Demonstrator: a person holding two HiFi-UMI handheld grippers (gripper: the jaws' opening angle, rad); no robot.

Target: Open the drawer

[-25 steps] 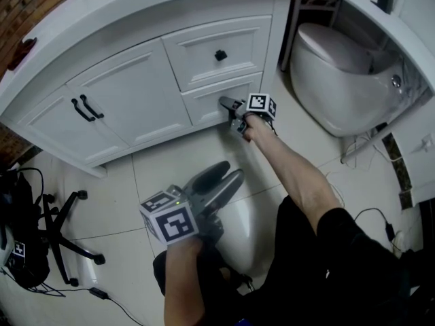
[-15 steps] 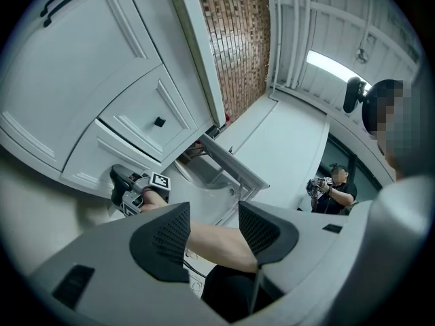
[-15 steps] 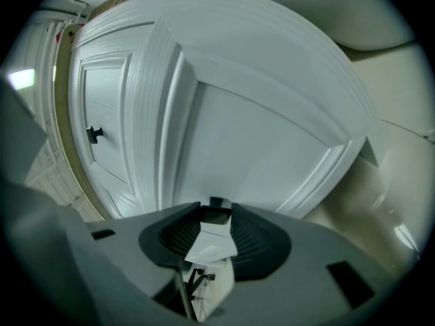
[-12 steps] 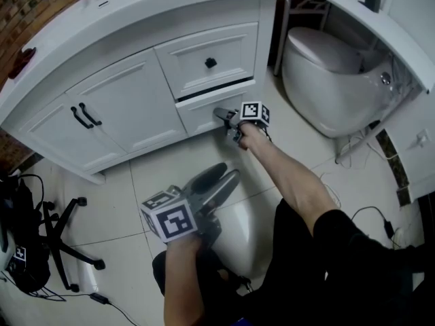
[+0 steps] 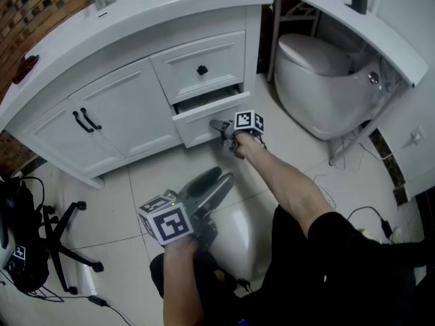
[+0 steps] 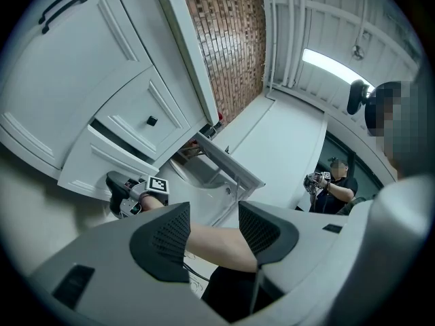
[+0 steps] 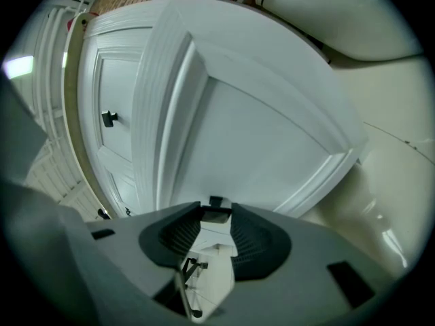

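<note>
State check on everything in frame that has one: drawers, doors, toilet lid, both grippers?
lower drawer: partly pulled out
upper drawer: closed
cabinet doors: both closed
toilet lid: down
right gripper: jaws shut on the knob of the lower drawer
left gripper: jaws open, nothing between them

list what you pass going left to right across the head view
chair base → black door handles → upper drawer knob → right claw, shut on the lower drawer knob → toilet
</note>
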